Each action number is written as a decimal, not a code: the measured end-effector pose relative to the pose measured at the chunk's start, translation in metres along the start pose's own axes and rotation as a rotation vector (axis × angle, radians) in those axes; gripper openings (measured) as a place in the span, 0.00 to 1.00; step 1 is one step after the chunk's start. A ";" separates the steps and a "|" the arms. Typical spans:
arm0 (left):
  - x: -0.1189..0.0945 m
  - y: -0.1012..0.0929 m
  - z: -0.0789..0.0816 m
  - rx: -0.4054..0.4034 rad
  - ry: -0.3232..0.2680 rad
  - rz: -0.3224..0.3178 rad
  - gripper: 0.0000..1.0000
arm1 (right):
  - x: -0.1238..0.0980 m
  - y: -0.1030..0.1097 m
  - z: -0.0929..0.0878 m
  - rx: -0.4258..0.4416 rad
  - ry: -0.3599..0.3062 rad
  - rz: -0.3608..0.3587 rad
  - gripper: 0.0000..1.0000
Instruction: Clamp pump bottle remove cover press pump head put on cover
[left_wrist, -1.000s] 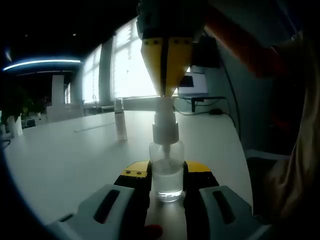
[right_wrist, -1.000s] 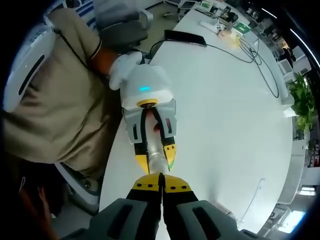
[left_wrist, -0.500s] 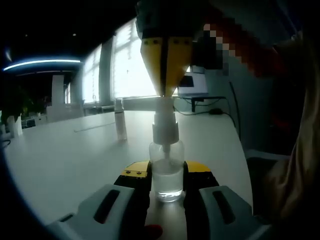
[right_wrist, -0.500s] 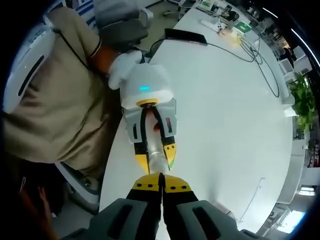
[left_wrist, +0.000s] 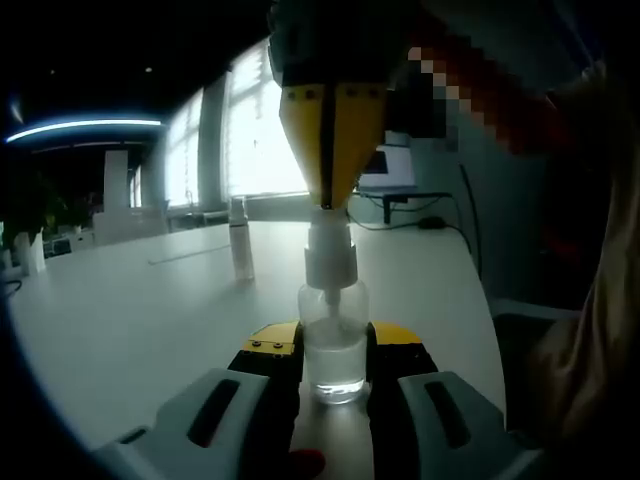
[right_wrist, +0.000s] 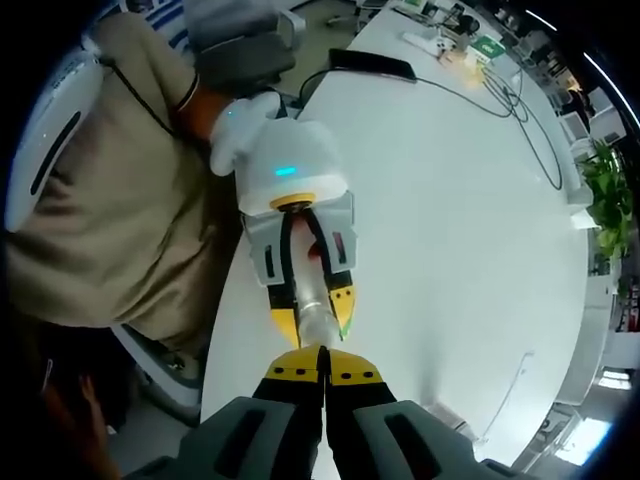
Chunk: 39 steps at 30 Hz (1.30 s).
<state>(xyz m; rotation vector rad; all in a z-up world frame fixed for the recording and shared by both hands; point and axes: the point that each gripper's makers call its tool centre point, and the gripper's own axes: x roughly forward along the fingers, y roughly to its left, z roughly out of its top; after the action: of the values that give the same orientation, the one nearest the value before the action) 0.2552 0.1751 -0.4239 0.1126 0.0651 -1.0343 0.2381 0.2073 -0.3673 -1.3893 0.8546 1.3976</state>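
Standing pump bottle (left_wrist: 333, 345) clamped between left hand-held gripper (left_wrist: 333, 358) jaws.

Left gripper view: we see dim, backlit conditions; bright windows (left_wrist: 250, 130) beyond the jaws blow out, a ceiling light strip (left_wrist: 80, 127) glows far left. Near jaws read soft. Right gripper view: even, bright light, white table (right_wrist: 460, 230) slightly glaring. Fisheye bending grows toward both edges.

right gripper (right_wrist: 322, 352) closed over pump bottle (right_wrist: 317, 322)
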 end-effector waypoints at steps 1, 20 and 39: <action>0.000 0.000 0.000 0.000 0.000 0.000 0.15 | 0.000 0.000 0.000 0.000 0.003 0.000 0.00; 0.000 0.001 0.000 0.000 0.001 0.001 0.15 | -0.003 0.000 -0.001 0.001 -0.015 -0.013 0.00; 0.000 0.001 0.000 0.001 0.001 0.001 0.15 | -0.007 -0.001 0.000 -0.024 -0.032 -0.044 0.00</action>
<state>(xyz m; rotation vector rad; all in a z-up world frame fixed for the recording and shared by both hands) 0.2556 0.1757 -0.4239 0.1142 0.0659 -1.0331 0.2383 0.2068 -0.3597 -1.3924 0.7850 1.3970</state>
